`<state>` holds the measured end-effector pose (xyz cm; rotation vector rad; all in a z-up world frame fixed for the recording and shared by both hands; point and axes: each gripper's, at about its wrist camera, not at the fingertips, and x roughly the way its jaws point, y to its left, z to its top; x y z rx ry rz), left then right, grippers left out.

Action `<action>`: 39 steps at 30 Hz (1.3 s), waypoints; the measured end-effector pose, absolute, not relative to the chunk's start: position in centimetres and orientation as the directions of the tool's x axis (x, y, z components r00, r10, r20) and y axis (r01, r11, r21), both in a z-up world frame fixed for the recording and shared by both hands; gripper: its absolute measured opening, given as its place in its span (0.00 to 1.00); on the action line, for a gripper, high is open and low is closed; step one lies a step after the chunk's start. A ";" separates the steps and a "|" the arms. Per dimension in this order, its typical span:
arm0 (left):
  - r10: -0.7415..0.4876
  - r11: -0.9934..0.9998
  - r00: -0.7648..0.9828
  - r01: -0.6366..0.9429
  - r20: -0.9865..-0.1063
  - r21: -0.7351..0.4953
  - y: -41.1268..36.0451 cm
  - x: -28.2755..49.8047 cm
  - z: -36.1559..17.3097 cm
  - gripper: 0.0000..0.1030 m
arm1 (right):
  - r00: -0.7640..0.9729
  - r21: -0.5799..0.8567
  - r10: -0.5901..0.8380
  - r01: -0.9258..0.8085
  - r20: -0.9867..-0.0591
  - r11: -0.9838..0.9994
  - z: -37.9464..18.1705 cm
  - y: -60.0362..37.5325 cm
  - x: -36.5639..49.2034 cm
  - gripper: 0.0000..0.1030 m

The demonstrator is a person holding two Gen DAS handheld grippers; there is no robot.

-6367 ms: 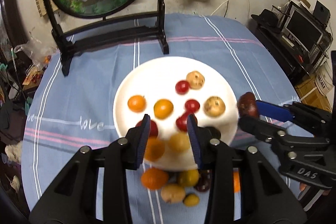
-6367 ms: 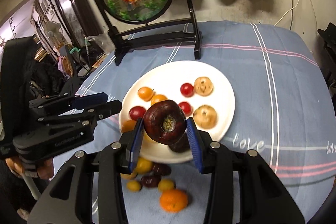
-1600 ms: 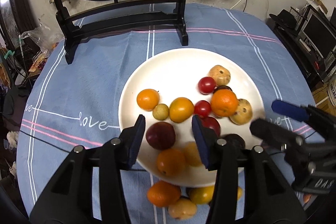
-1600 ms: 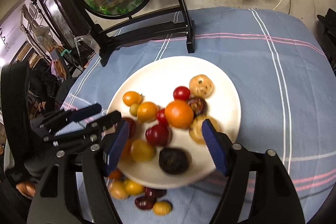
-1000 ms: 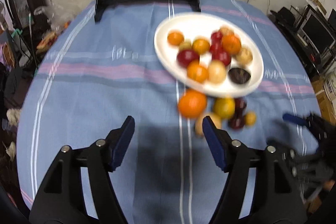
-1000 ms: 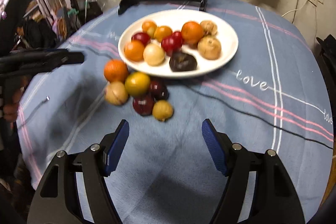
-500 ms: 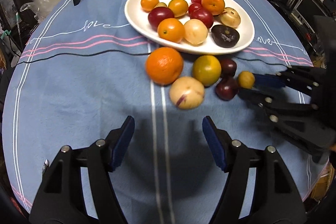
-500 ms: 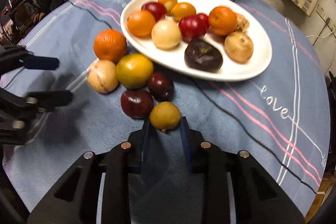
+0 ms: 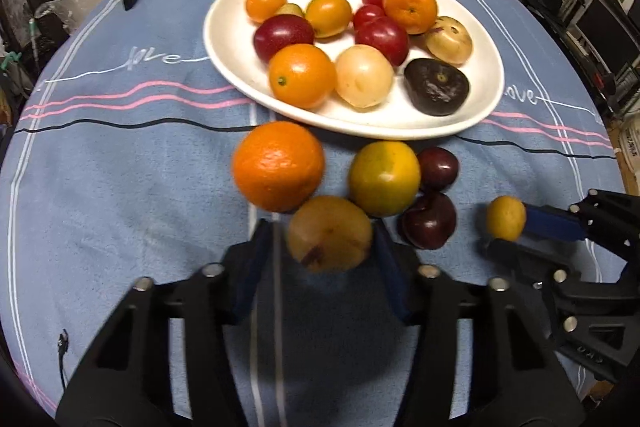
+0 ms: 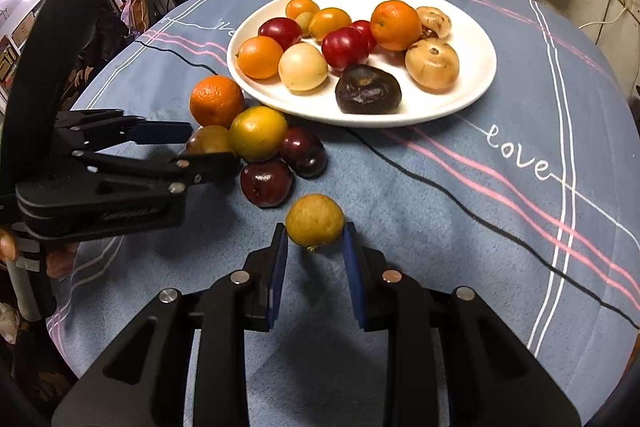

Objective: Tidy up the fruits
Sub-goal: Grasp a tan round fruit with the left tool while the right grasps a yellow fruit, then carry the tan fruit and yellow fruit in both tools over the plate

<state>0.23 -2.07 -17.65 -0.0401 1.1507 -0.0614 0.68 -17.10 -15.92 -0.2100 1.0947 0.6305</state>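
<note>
- The blue tablecloth (image 10: 460,211) fills both views, and the white plate (image 10: 476,83) sits at its far side, loaded with about a dozen fruits; six seconds ago it held fewer, and the dark purple fruit (image 10: 368,89) then carried by the right gripper now lies on the plate's near edge.
- The left gripper (image 9: 326,247) points steeply down at the near edge of the loose cluster. A second ago it hung back with its jaws wide and nothing between them; now its jaws are closing around the pale yellow-brown fruit (image 9: 330,233), and the blur leaves it unclear whether the pads press on it yet.
- The right gripper (image 10: 314,245), also angled steeply down, is clenched on the small yellow fruit (image 10: 315,219), which a second ago lay against the cluster and now sits apart on the near right.
- The loose orange (image 9: 279,165), just near the plate, and the yellow-green citrus (image 9: 384,179) to its right have not shifted.
- Two dark red plums (image 10: 303,151) (image 10: 266,183) remain touching each other at the cluster's right.
</note>
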 end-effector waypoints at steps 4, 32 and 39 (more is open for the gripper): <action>-0.043 0.999 0.413 0.048 -0.910 -0.026 -2.7 0.0 -17.6 0.42 | 0.300 0.155 0.378 -0.568 -0.876 0.809 -16.0 -17.1 0.4 0.27; -0.079 0.991 0.521 0.135 -0.850 -0.009 -3.5 -2.2 -9.8 0.42 | 0.412 0.250 0.480 -0.497 -0.774 0.831 -9.9 -17.6 -2.1 0.27; -0.080 0.992 0.500 0.123 -0.862 -0.020 -2.3 -2.1 -10.4 0.42 | 0.380 0.280 0.485 -0.480 -0.787 0.831 -11.3 -17.1 -2.6 0.27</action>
